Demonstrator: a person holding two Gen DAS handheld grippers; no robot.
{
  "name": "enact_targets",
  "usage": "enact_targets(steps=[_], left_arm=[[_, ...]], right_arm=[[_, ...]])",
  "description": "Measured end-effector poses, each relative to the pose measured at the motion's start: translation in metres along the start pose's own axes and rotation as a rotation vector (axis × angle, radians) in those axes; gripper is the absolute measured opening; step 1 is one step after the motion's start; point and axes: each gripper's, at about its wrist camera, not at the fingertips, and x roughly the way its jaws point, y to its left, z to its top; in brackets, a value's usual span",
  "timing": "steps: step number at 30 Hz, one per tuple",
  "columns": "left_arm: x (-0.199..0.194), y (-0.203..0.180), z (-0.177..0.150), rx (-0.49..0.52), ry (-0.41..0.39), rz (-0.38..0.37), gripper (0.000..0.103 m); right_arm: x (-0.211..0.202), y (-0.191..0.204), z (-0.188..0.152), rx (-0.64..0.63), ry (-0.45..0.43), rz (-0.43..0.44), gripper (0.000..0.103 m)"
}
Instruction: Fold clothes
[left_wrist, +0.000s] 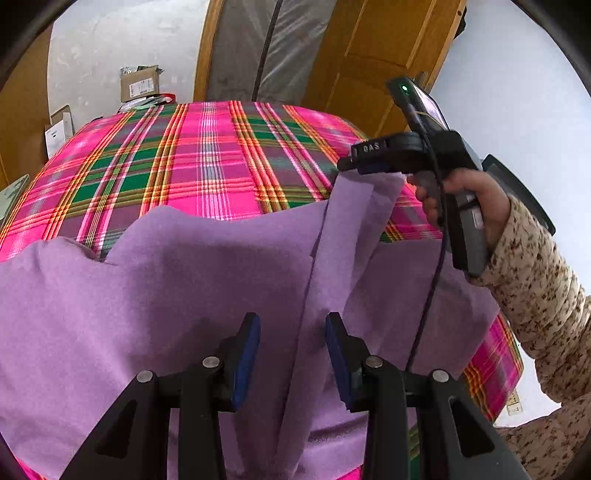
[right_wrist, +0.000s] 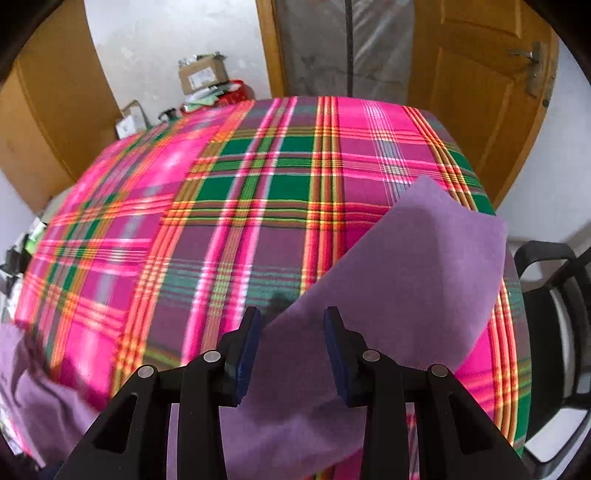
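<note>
A lilac fleece garment (left_wrist: 166, 295) lies bunched over the near part of a table with a pink and green plaid cover (left_wrist: 221, 158). My left gripper (left_wrist: 291, 350) is low in the left wrist view, its blue pads closed on a ridge of the garment. That ridge runs taut up to my right gripper (left_wrist: 345, 164), which pinches a raised fold; a hand (left_wrist: 469, 199) in a speckled sleeve holds it. In the right wrist view my right gripper (right_wrist: 291, 347) grips the garment (right_wrist: 406, 277), and a flap stands up over the plaid cover (right_wrist: 240, 203).
Cardboard boxes (right_wrist: 201, 74) and clutter sit behind the table's far left edge. A wooden door (right_wrist: 480, 92) stands at the back right. A black chair (right_wrist: 554, 295) is beside the table's right edge. The far half of the plaid cover shows bare.
</note>
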Motion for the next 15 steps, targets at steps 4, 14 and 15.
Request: enact_targets(steps=[4,14,15], left_arm=[[0.002,0.001,0.001,-0.01,0.004,-0.015,0.037],[0.007,0.011,0.002,-0.048,0.02,-0.036,0.037],[0.007,0.011,0.001,-0.047,0.019,-0.036,0.037]], right_arm=[[0.011,-0.005,0.009,0.035,0.017,-0.009,0.037],[0.012,-0.016,0.006,0.058,0.001,-0.011,0.011],[0.011,-0.018,0.005,0.061,-0.001,0.003,0.007]])
